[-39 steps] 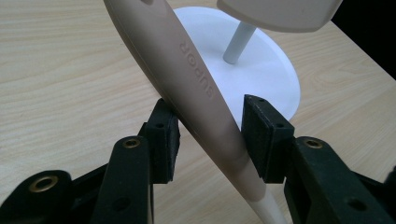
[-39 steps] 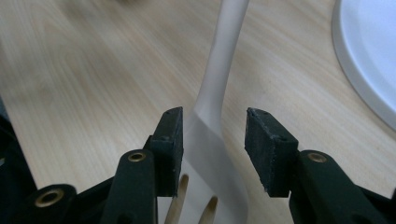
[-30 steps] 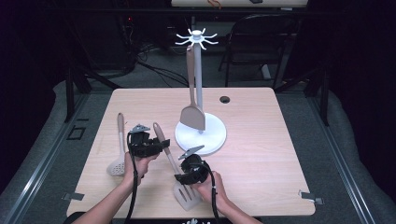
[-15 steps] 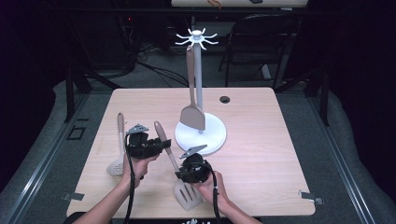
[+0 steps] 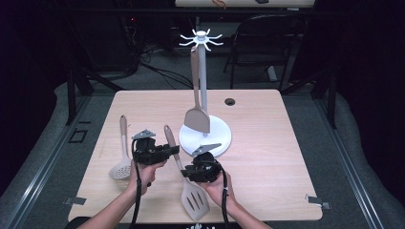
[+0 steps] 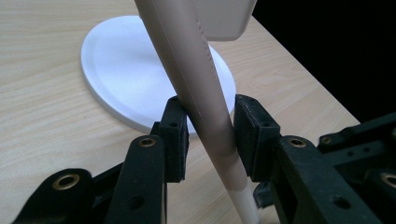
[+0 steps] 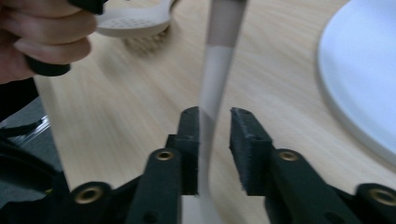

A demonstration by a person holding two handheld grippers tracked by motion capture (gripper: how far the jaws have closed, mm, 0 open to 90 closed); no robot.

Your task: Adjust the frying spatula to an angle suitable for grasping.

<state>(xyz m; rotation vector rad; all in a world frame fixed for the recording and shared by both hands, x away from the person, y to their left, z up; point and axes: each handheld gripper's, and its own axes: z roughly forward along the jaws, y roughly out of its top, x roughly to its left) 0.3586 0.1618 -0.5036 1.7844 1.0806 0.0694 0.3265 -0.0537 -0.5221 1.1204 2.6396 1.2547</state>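
Observation:
A slotted spatula (image 5: 195, 202) with a beige handle runs between my two grippers, head toward the front edge, handle rising toward the stand. My left gripper (image 5: 173, 150) reaches in from the left. In the left gripper view its jaws (image 6: 208, 112) have just been closing and both pads now meet the beige handle (image 6: 196, 79). My right gripper (image 5: 187, 171) straddles the thin pale neck. In the right gripper view (image 7: 215, 116) its jaws have just been opening. The neck (image 7: 217, 70) leans on the left pad, with a gap to the right one.
A white utensil stand (image 5: 219, 138) with a round base and hooked top sits mid-table. A solid beige turner (image 5: 197, 119) hangs from it. A perforated skimmer (image 5: 122, 162) lies left of my left hand. A black grommet (image 5: 230, 101) is at the back; a chair stands beyond.
The spatula's slotted head has turned from nearly edge-on to flat, face up, and sits slightly nearer the front edge. Both hands have stayed about where they were.

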